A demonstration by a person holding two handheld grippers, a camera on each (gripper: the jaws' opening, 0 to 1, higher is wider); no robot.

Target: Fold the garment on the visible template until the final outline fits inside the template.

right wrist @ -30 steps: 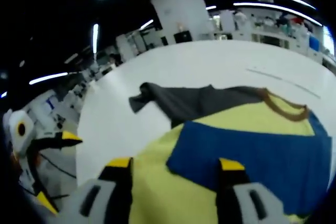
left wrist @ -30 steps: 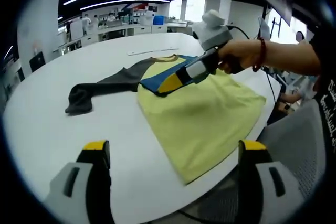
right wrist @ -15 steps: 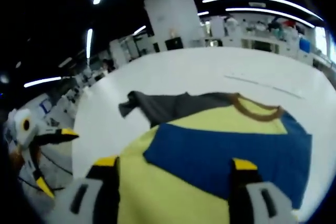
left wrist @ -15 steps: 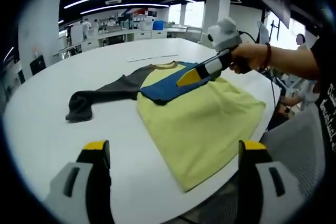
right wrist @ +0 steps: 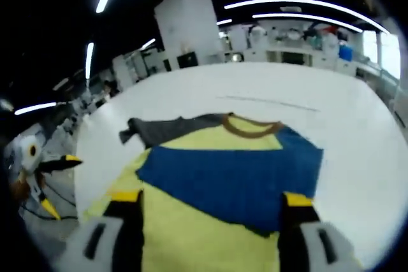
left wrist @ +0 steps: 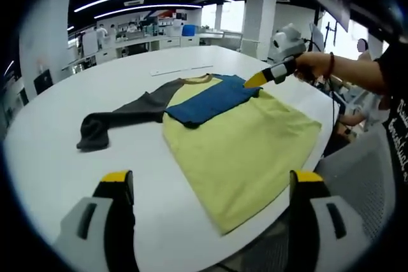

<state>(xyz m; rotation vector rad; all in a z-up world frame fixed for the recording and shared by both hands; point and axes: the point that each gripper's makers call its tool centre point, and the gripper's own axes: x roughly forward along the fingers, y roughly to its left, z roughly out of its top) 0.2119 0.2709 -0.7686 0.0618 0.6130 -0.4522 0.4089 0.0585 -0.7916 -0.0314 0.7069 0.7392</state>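
Your yellow long-sleeved garment [left wrist: 245, 148] lies flat on the round white bench [left wrist: 57, 157], its body running toward the near edge, with the blue sleeve [left wrist: 213, 99] folded across the chest below the brown-trimmed collar [left wrist: 199, 79] and the grey sleeve [left wrist: 121, 114] trailing out to the side, bunched at its cuff. Over the last second you have drawn the right hand-held gripper [left wrist: 262, 78] back off the blue sleeve; a second ago its yellow-tipped jaws sat low over that fold, and now they hang beside the shoulder, clear of the cloth. In the right gripper view that hand-held gripper [right wrist: 210, 200] stands wide open with nothing in it, the blue sleeve [right wrist: 233, 173] lying settled between and beyond its jaws. That reads as one sleeve fold released and holding. Your left hand-held gripper [left wrist: 210, 186] is also spread wide and empty, hovering above the bench near the hem. I can pick out no template marking under the cloth, so fit cannot be judged. The grey sleeve looks like your next fold, then the body.
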